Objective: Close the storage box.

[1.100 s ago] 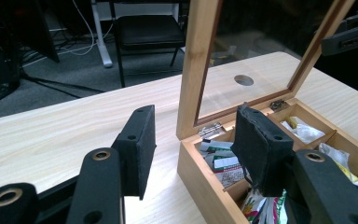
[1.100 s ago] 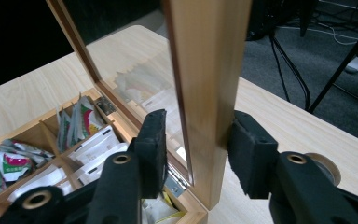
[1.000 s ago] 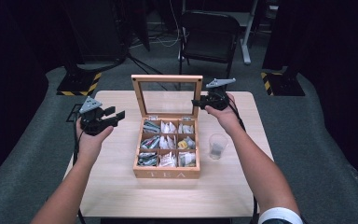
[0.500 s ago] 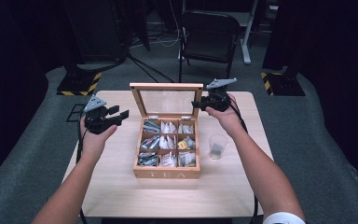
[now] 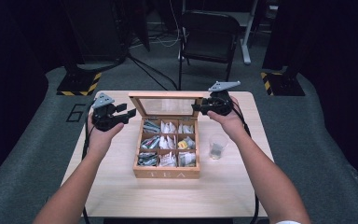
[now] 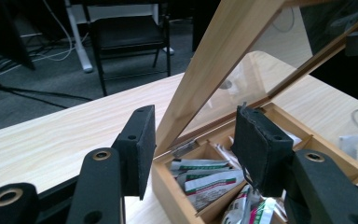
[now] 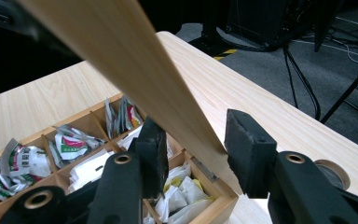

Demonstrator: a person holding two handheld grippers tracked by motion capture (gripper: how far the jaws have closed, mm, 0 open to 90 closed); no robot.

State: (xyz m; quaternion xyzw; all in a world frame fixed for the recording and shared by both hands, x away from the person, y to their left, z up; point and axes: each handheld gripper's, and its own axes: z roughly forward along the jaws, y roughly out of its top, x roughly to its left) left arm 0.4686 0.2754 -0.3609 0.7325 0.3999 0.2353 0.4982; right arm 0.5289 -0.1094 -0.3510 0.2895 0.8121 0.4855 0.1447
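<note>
A: High view. Wooden tea box (image 5: 167, 148) sits mid-bench (image 5: 121, 186), glass lid (image 5: 167, 105) stood nearly upright at the far side. Left claw (image 5: 131, 112) hangs just off the lid's left edge; right claw (image 5: 197, 107) is at its right edge. Clear glass cup (image 5: 217, 146) stands just right of the box.

B: Step in hand?

A: Working the lid, I judge, with a claw at each side of its frame. I cannot tell whether it is going up or down.

B: Left gripper view?

A: Left claw (image 6: 193, 151) released, pads wide apart. The lid's side rail (image 6: 219, 70) rises slantwise through the gap, clear of the right pad and close to the left one. Sachets (image 6: 205, 177) lie in the compartment below.

B: Right gripper view?

A: Right claw (image 7: 193, 154) also released, straddling the lid's edge (image 7: 168, 93) near the hinge; the wood runs close by the left pad without being pinched. Packets (image 7: 70, 144) fill the compartments beneath.

B: Next move calls for?

A: Either closing the pads on the frame or pushing it with one pad, both sides moving evenly so the hinge isn't twisted.

B: Room?

A: Open bench left, far and near. The right is tighter because of the cup. The bench's far edge lies well behind the lid.
</note>
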